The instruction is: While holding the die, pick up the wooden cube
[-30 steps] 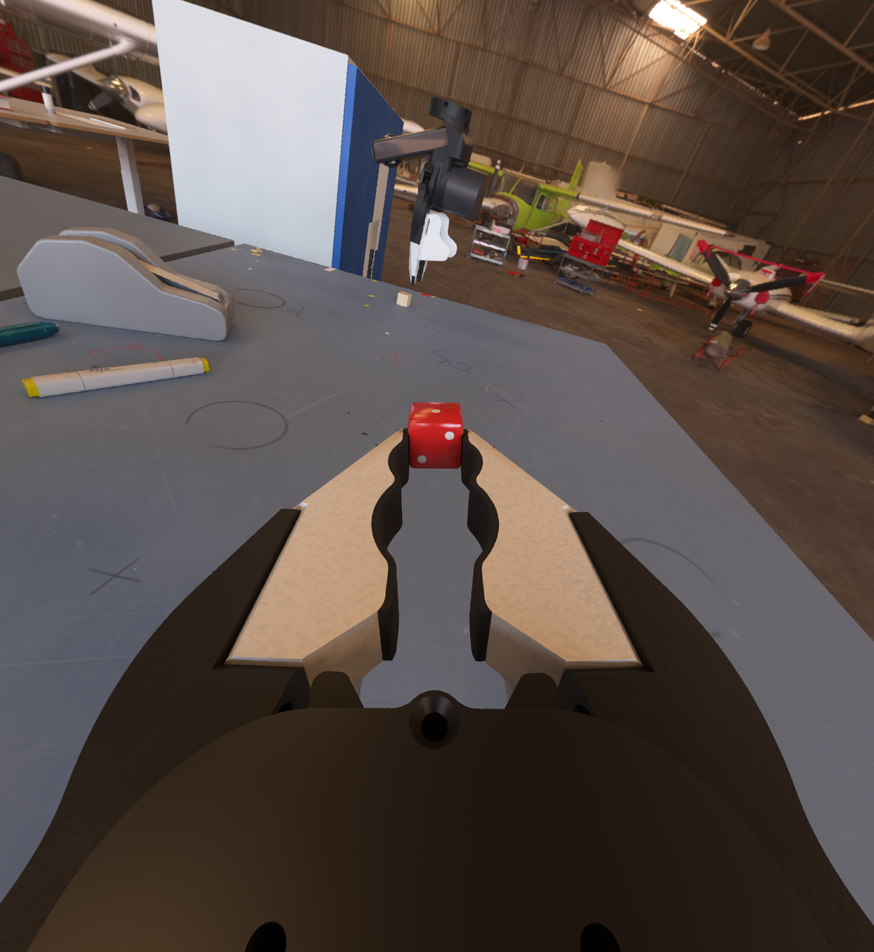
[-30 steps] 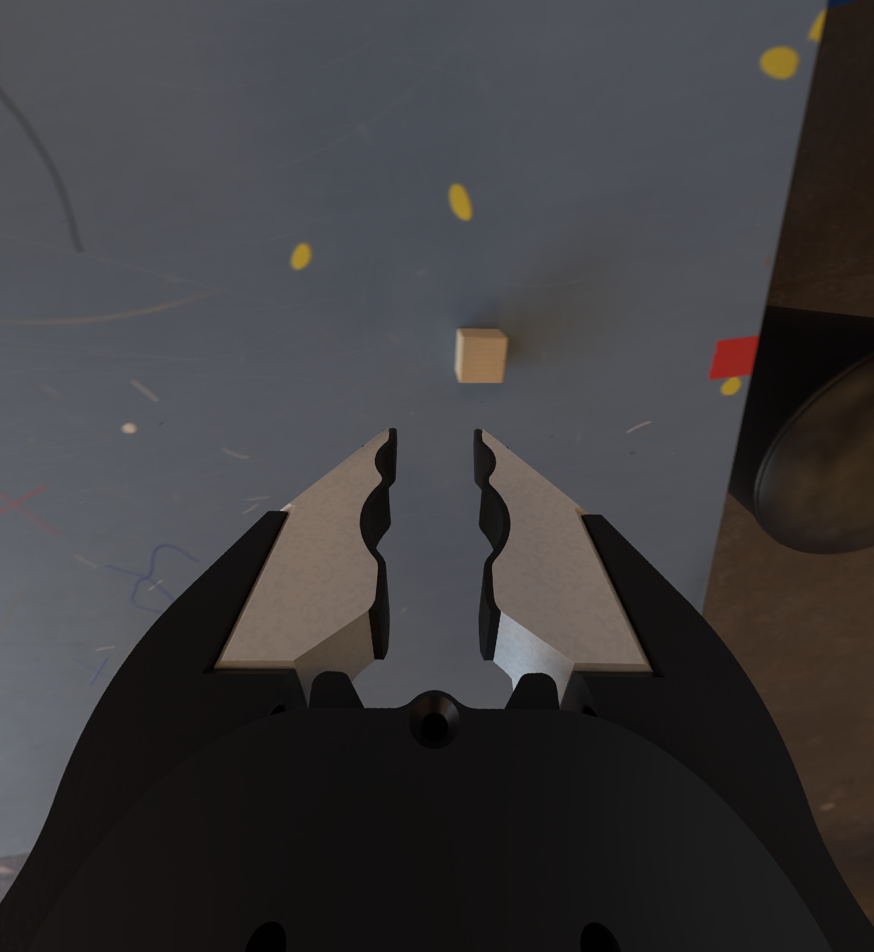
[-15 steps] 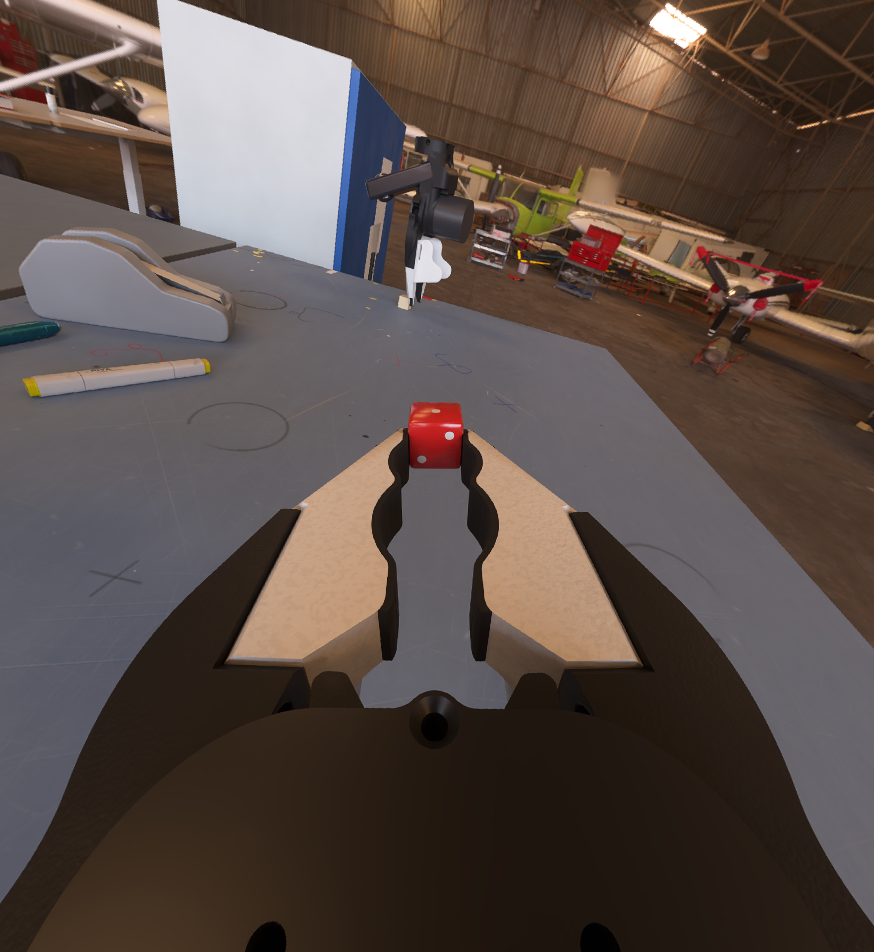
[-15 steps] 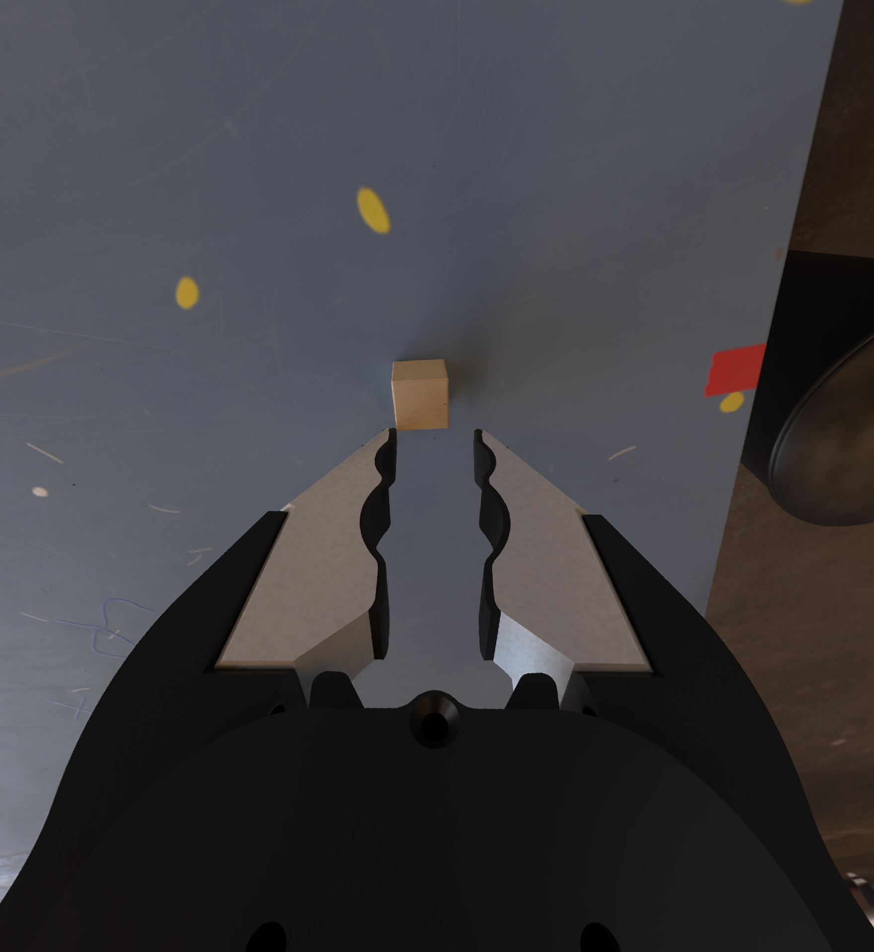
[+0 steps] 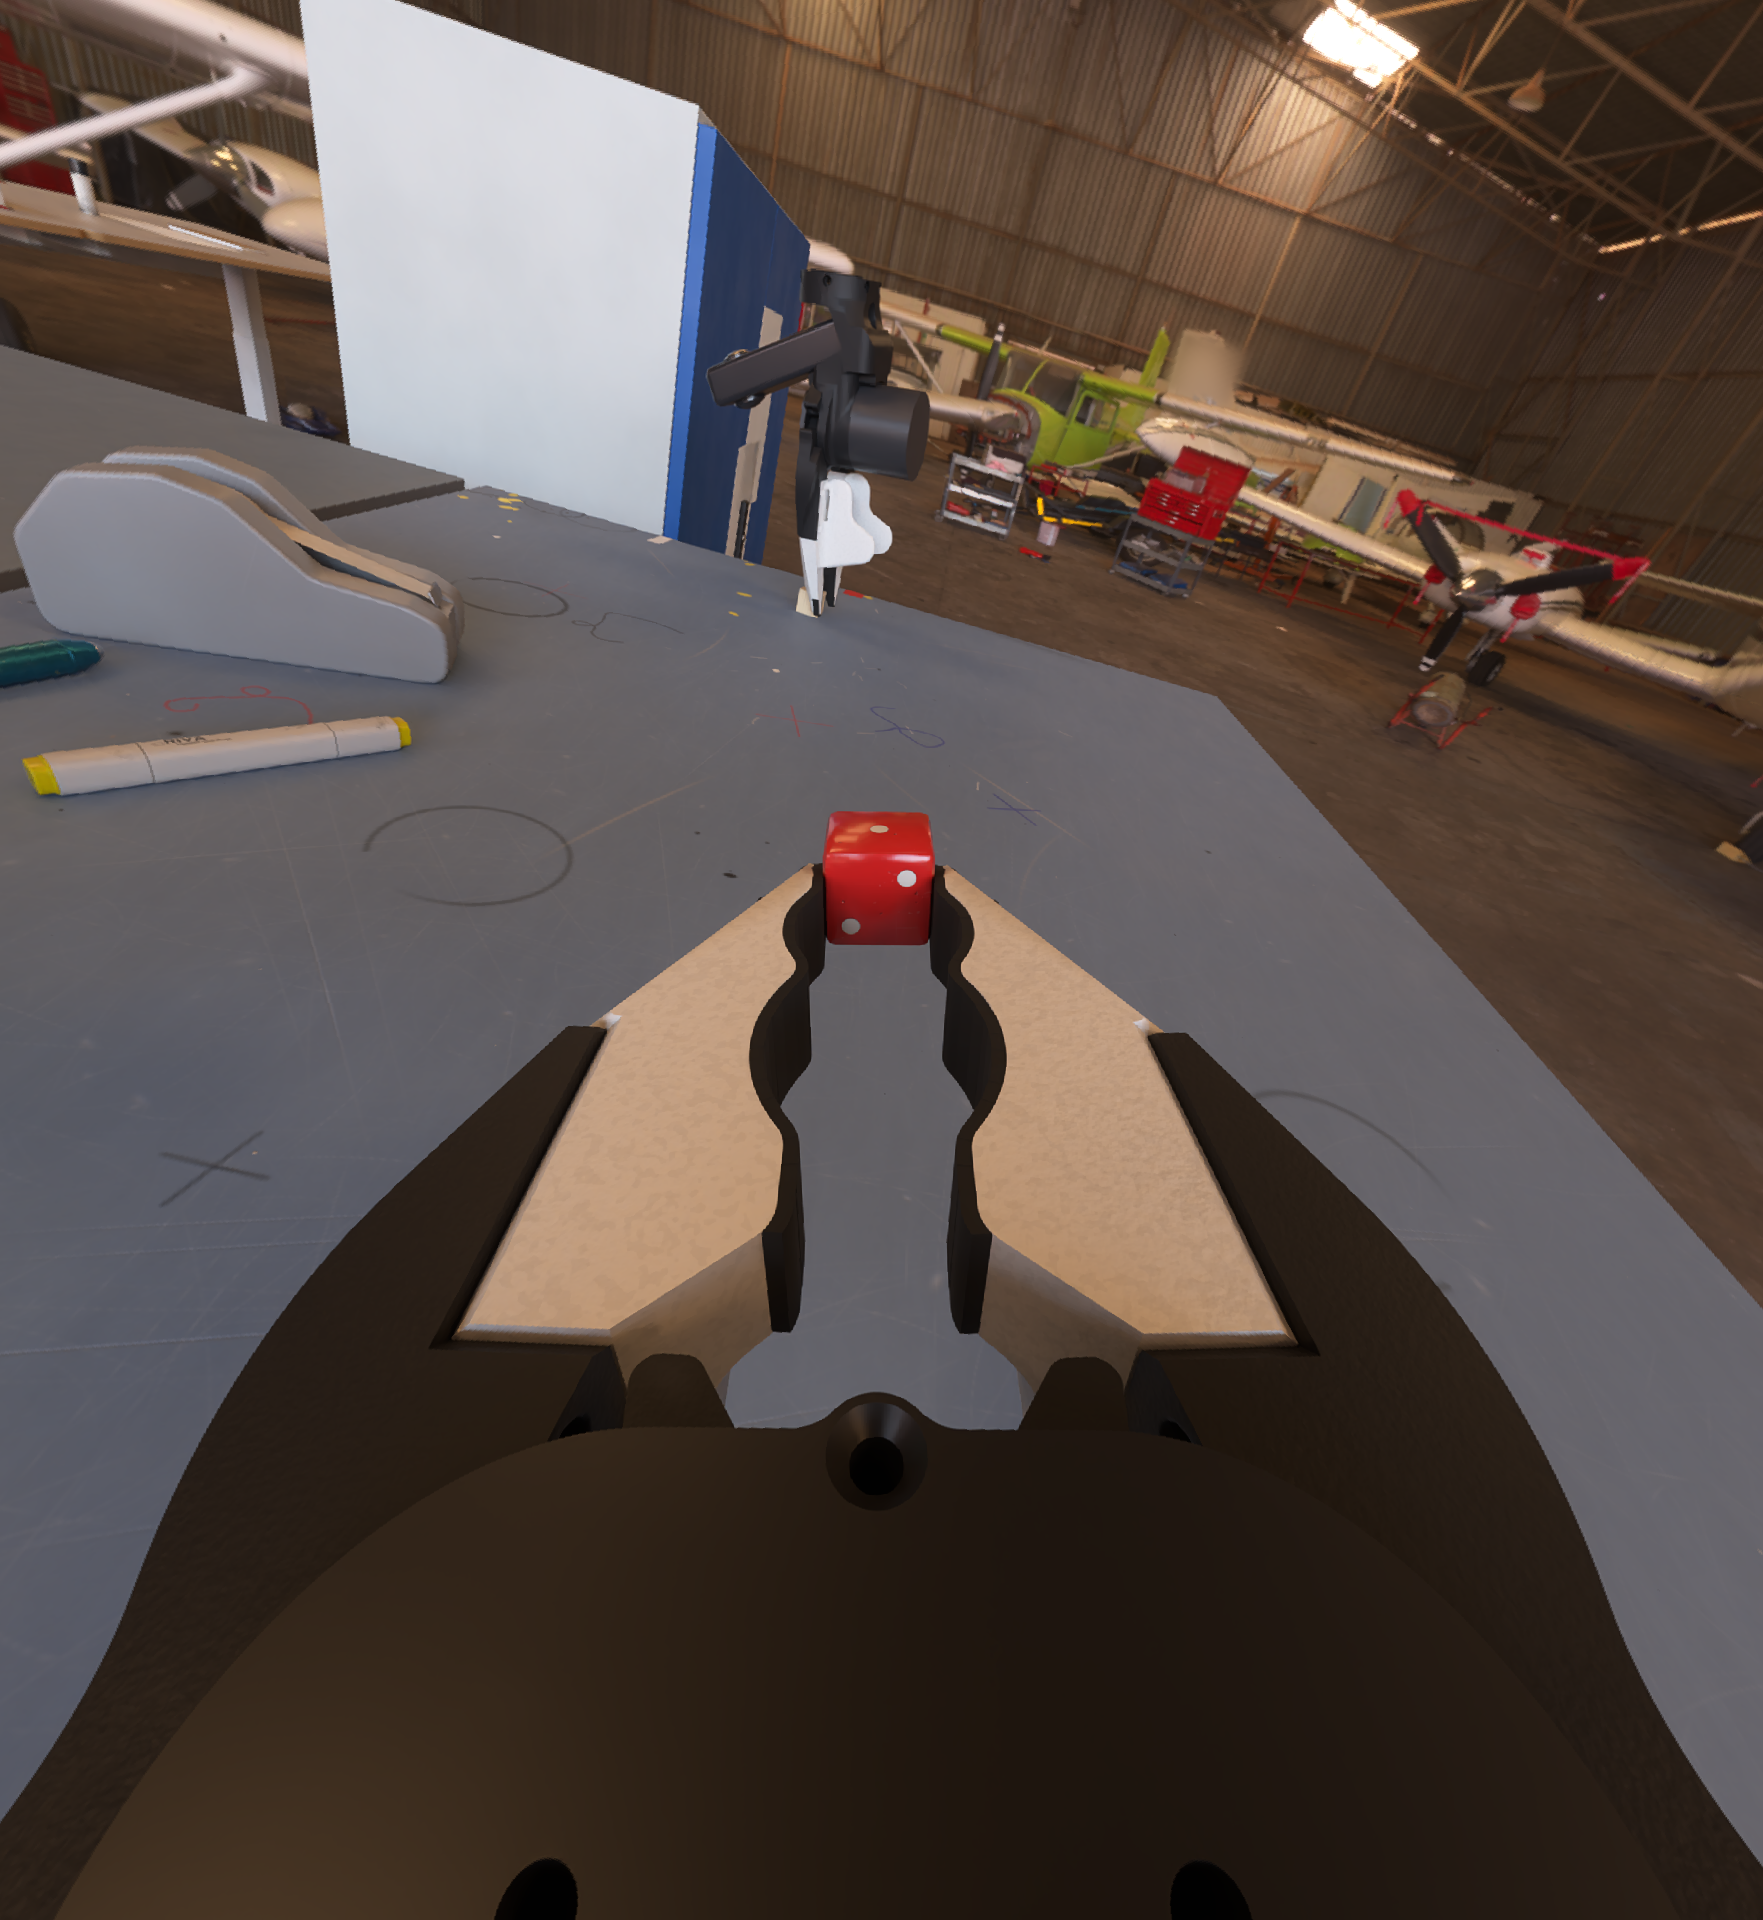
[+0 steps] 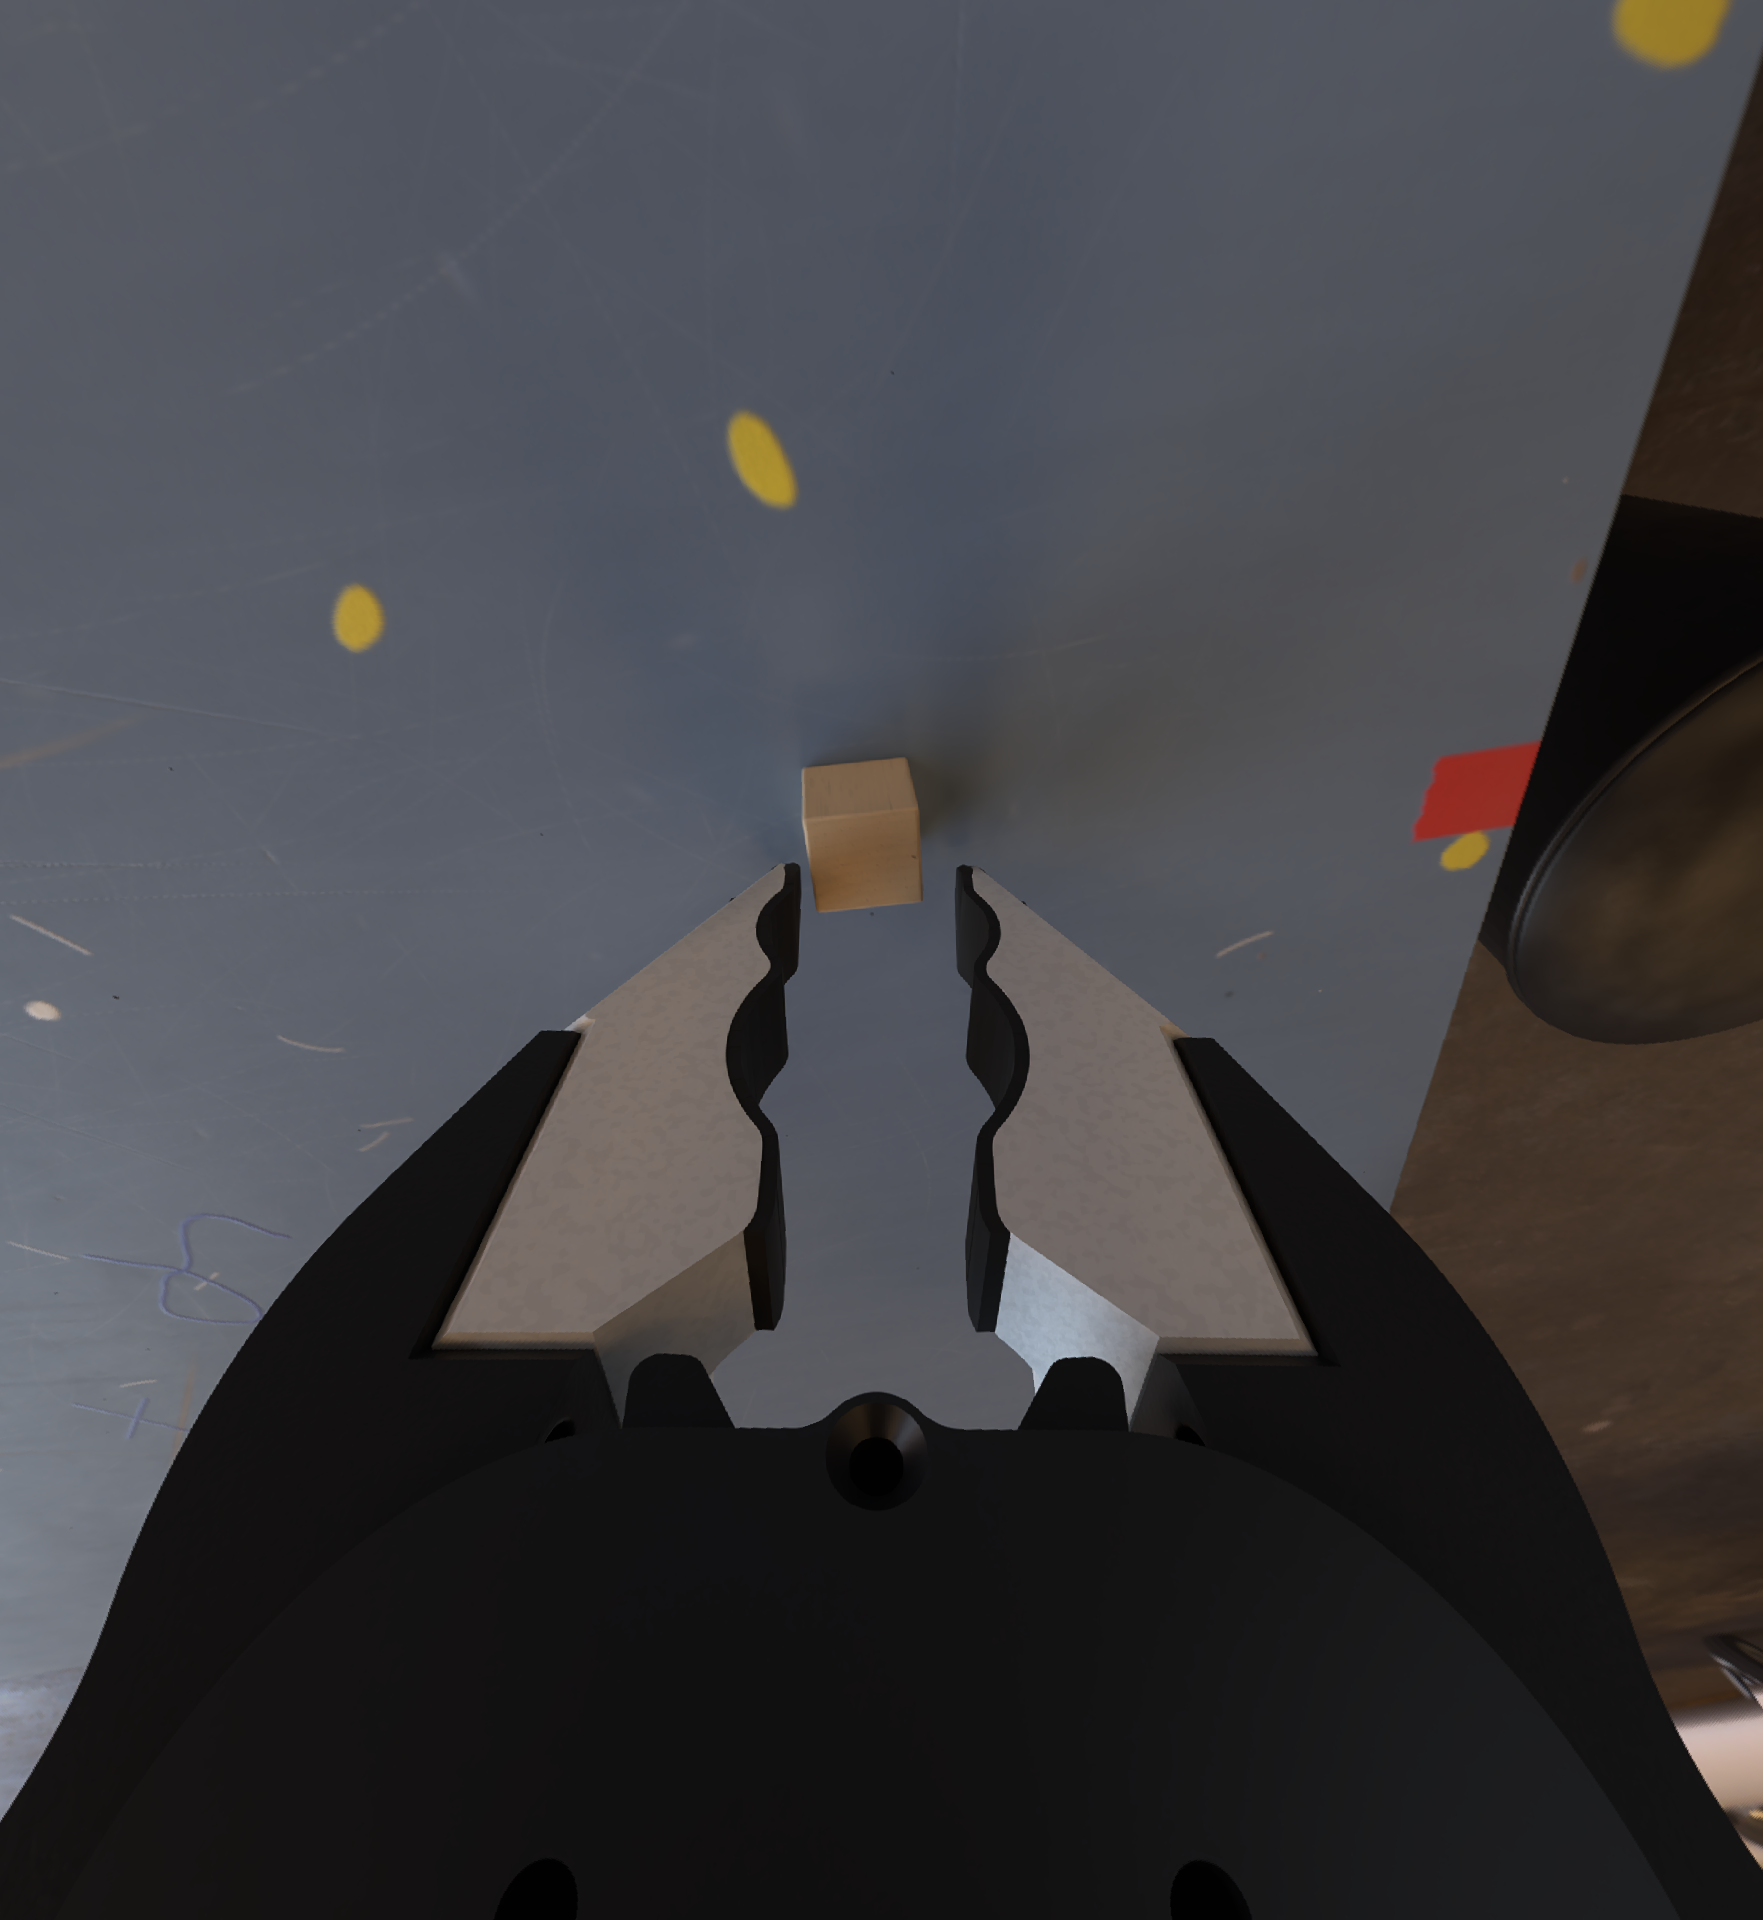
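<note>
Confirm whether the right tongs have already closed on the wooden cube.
No: the right tongs are open, and the wooden cube sits on the table at their tips with a gap beside it.

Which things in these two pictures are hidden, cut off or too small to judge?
- Wooden cube, right wrist view: whether the open right gripper touches it is unclear.
- Wooden cube, left wrist view: too small, partly behind the right gripper's fingers.
- Die: side faces covered by the left gripper.
- Teal pen: cut off by the left edge.
</note>
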`<control>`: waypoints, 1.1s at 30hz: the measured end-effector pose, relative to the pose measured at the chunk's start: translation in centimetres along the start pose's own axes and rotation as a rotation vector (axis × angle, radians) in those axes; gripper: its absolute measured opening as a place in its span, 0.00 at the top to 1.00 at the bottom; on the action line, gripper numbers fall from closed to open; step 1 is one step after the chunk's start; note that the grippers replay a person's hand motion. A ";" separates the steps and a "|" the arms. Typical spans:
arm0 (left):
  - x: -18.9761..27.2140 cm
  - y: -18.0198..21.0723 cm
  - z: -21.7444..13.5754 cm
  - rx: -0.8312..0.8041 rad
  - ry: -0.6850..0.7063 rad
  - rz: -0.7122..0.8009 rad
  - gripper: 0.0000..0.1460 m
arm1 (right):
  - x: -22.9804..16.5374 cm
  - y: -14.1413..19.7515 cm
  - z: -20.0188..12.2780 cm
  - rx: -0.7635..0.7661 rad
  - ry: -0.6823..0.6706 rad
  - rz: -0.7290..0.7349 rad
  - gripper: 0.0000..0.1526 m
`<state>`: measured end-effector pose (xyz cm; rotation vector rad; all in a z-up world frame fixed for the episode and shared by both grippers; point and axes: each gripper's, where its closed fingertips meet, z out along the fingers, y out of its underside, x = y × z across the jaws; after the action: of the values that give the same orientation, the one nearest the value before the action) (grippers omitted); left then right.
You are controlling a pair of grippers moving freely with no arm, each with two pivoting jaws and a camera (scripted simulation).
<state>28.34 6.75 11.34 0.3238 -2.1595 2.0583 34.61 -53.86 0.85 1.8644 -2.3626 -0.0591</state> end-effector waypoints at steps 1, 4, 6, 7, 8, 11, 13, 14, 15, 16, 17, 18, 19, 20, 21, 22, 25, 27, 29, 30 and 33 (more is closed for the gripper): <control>0.0 0.0 0.0 -0.001 0.001 -0.001 0.87 | -0.1 -0.1 0.1 -0.008 0.002 -0.004 0.81; 0.0 0.1 0.0 -0.003 0.001 -0.002 0.87 | -0.4 -0.3 0.1 -0.033 0.002 -0.016 0.87; -0.1 0.1 0.0 -0.003 0.000 -0.003 0.87 | -0.5 -0.2 0.1 -0.056 0.017 -0.029 0.87; -0.1 0.1 0.0 -0.004 -0.001 -0.004 0.87 | -0.5 -0.2 0.0 -0.069 0.024 -0.036 0.87; -0.1 0.1 0.0 -0.005 0.000 -0.006 0.87 | -0.5 -0.2 0.0 -0.075 0.032 -0.043 0.87; -0.1 0.1 0.0 -0.005 0.000 -0.008 0.87 | -1.0 -0.6 -0.6 -0.047 0.051 -0.070 0.87; -0.1 -0.1 -0.1 -0.002 -0.001 -0.004 0.87 | -1.4 -0.9 -2.2 -0.005 0.084 -0.109 0.87; 0.0 -0.2 -0.1 0.001 -0.001 0.000 0.87 | -1.9 -0.9 -3.5 0.019 0.101 -0.133 0.87; 0.1 -0.3 -0.1 0.003 0.000 0.004 0.87 | -2.6 -1.0 -5.0 0.049 0.118 -0.161 0.87; 0.2 -0.4 -0.2 0.005 0.000 0.010 0.87 | -3.8 -0.9 -6.9 0.088 0.129 -0.198 0.87; 0.3 -0.6 -0.2 0.008 0.000 0.018 0.87 | -5.3 -0.8 -8.9 0.139 0.134 -0.247 0.87; 0.4 -0.7 -0.2 0.010 0.000 0.026 0.87 | -7.2 -0.4 -10.9 0.189 0.138 -0.307 0.87; 0.6 -0.8 -0.3 0.012 0.000 0.033 0.87 | -9.6 0.3 -12.8 0.232 0.141 -0.379 0.87; 0.7 -0.9 -0.3 0.014 0.001 0.040 0.87 | -12.2 1.3 -14.4 0.268 0.140 -0.462 0.87; 0.9 -1.1 -0.4 0.018 0.002 0.046 0.87 | -14.9 2.7 -15.7 0.295 0.139 -0.543 0.87; 1.0 -1.2 -0.4 0.022 0.002 0.055 0.87 | -18.0 4.4 -16.6 0.309 0.133 -0.623 0.87; 1.1 -1.6 -0.7 0.029 -0.009 0.109 0.87 | -26.8 10.8 -16.9 0.312 0.130 -0.901 0.87; 1.2 -1.9 -0.9 0.036 -0.014 0.153 0.87 | -31.8 15.0 -15.4 0.304 0.138 -1.067 0.87; 1.1 -2.0 -1.2 0.036 -0.016 0.190 0.87 | -36.1 18.7 -13.1 0.291 0.127 -1.199 0.87; 1.1 -2.0 -1.3 0.036 -0.016 0.204 0.87 | -37.9 20.1 -11.8 0.289 0.122 -1.245 0.87; 1.1 -2.0 -1.6 0.038 0.001 0.222 0.87 | -42.0 23.5 -8.2 0.284 0.067 -1.329 0.87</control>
<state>27.73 8.16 13.66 0.0893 -2.2490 2.2137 22.54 -7.11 8.33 3.0853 -0.7296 0.2118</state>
